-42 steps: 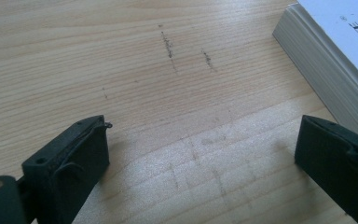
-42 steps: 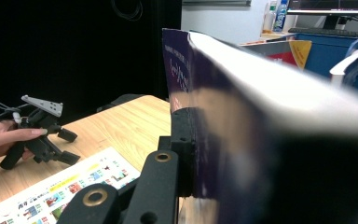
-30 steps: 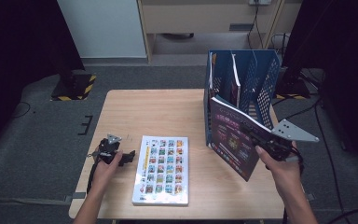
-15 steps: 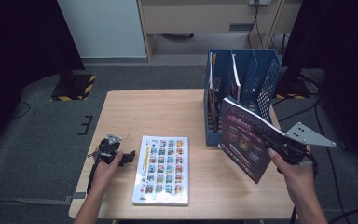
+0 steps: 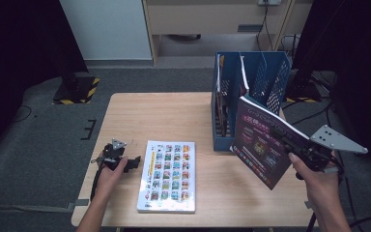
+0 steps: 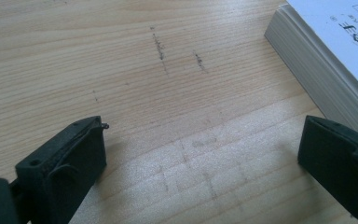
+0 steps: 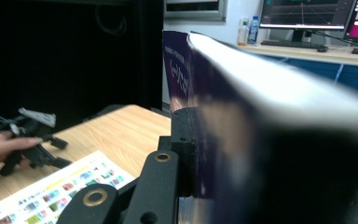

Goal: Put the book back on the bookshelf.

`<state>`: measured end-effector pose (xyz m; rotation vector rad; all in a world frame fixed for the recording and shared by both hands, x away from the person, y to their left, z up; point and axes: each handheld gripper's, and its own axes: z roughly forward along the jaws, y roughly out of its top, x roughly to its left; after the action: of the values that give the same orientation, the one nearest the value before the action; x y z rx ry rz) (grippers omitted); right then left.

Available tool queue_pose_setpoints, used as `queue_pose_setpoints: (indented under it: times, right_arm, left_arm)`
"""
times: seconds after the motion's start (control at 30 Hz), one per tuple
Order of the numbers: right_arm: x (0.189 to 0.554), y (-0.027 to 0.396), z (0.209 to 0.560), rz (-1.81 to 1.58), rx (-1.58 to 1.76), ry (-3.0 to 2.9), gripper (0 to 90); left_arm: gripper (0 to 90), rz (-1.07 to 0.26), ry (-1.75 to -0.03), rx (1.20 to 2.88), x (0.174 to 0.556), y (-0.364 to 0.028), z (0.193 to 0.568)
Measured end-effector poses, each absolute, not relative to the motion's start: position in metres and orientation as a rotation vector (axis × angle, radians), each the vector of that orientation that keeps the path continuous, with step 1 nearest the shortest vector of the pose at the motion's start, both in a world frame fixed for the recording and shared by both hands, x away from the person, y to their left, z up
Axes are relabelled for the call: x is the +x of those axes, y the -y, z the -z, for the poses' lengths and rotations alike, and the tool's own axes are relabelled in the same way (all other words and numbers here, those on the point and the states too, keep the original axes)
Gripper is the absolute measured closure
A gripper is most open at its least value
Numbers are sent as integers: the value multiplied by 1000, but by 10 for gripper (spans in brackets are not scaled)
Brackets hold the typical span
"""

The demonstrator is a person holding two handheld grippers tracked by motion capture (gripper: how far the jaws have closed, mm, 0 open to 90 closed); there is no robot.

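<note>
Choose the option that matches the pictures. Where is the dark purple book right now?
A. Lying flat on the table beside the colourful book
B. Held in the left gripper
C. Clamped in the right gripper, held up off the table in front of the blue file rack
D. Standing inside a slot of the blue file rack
C: the right gripper is shut on the dark purple book, which hangs tilted in the air before the blue file rack.

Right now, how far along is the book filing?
Done: at least one book stands in the blue file rack. In hand: the right gripper is shut on the purple book, held tilted off the table just in front of the rack. Left: the white picture book lies flat on the table, untouched, with the left gripper open beside it.
</note>
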<state>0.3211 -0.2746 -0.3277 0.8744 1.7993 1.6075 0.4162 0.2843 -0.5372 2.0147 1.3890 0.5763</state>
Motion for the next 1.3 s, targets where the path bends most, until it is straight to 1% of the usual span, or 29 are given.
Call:
queue_pose_setpoints:
  times: [0.5, 1.07, 1.3]
  right_arm:
    - [331, 269, 293, -1602, 890, -1757, 838]
    - [339, 286, 286, -1493, 962, -1713, 838]
    - [348, 288, 287, -1445, 1018, -1689, 838]
  left_arm:
    - [0, -572, -1380, 2021, 416, -283, 537]
    - [0, -572, -1379, 2022, 416, -283, 537]
    - [0, -572, -1378, 2022, 416, -283, 537]
